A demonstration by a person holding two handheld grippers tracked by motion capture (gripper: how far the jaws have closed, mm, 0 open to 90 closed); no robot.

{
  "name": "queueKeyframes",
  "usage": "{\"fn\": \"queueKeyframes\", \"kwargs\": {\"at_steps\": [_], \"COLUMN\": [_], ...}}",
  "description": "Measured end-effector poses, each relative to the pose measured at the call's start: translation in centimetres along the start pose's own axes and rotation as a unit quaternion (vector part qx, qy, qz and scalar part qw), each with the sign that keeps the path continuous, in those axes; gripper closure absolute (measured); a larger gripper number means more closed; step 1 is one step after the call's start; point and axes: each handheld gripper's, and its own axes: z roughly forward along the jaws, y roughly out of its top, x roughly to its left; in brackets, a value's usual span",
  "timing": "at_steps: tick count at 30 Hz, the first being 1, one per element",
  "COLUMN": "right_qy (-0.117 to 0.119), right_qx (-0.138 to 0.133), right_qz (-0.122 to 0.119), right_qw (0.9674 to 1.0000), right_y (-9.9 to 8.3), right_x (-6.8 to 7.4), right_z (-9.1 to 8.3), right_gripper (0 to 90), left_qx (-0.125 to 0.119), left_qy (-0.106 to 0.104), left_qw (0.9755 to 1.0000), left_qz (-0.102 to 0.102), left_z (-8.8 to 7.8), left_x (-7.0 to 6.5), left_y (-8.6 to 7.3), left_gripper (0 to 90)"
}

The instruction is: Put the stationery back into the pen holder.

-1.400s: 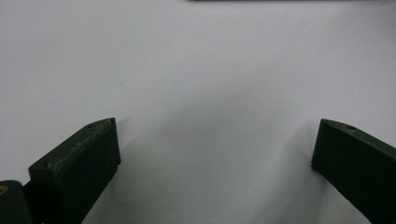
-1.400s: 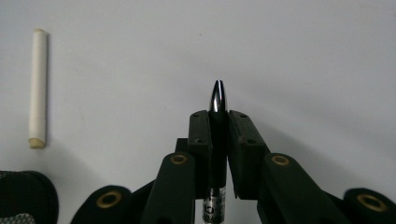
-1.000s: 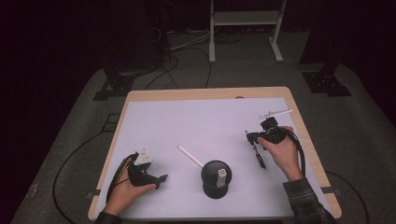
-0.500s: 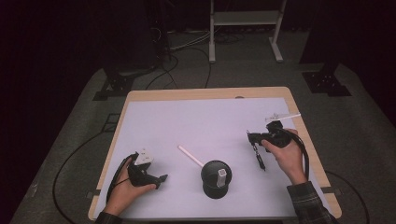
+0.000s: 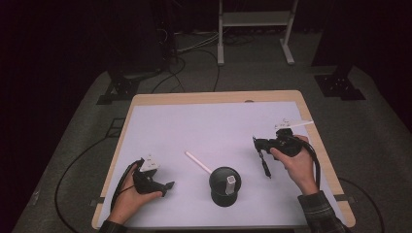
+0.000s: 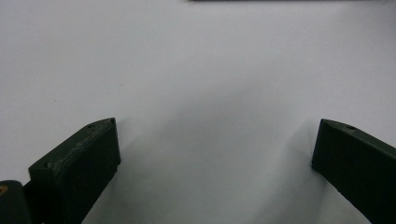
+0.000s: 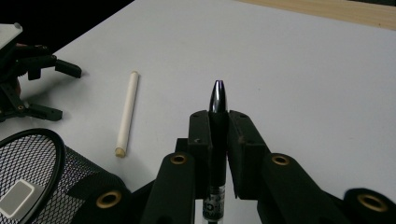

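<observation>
A brightly lit white table surface (image 5: 214, 126) stands out against a dim, nearly black room in the high view, where detail is soft and slightly grainy and darkness deepens toward 9 and 3 o'clock. In the left gripper view, soft grey shadows spread beside the blurred near jaws. The right gripper view is sharper, its pen (image 7: 218, 100) tip catching a small glint.

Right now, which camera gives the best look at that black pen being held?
The right gripper view: the pen stands close up, clamped between the right gripper jaws, its shiny tip and printed barrel plain. In the high view the pen is just a thin dark stick hanging from that gripper, above the table.
</observation>
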Motion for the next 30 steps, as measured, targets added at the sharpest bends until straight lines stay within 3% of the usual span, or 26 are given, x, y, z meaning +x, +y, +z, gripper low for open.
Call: {"fn": "queueKeyframes", "kwargs": {"at_steps": [14,20,30], "right_qy": [0.038,0.044,0.047], "right_qx": [-0.024,-0.029,-0.051], "right_qz": [-0.017,-0.02,-0.045], "right_qw": [0.9989,0.9984,0.9966], "right_y": [0.9,1.2,2.6], "right_x": [1.7,2.3,4.1], "right_z": [-0.1,-0.2,-1.2], "right_gripper": [79.2,79.2,79.3], "left_qx": [0.0,0.001,0.002], "left_qy": [0.001,0.001,0.001], "left_qw": [1.0,1.0,1.0], "left_qz": [0.002,0.002,0.001], "left_z": [0.0,0.0,0.0], "left_x": [0.0,0.0,0.0], "left_y": [0.0,0.0,0.0], "left_gripper": [0.0,0.0,0.0]}}
